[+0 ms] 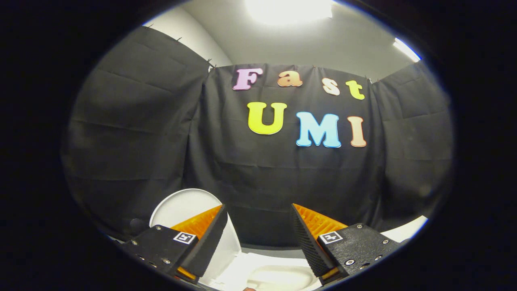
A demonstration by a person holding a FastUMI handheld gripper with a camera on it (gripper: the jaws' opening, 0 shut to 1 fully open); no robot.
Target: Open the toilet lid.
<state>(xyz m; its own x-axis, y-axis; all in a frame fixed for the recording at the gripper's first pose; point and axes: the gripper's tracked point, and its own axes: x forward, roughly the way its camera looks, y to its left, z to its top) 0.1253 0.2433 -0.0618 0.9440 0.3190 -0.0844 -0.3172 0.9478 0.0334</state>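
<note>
The white toilet lid [181, 206] stands raised, close to upright, behind and beside the left finger, leaning toward the dark cloth wall. Below, between the two fingers, the white toilet seat and bowl [278, 275] lie uncovered. My gripper [258, 220] is open, its fingers spread wide above the bowl with nothing between them. The left finger [208, 242] overlaps the lid's right edge in the view; whether it touches the lid cannot be told.
Black cloth walls close the booth on the back and both sides, just beyond the toilet. A white surface [406, 231] shows past the right finger. Ceiling lights glare overhead.
</note>
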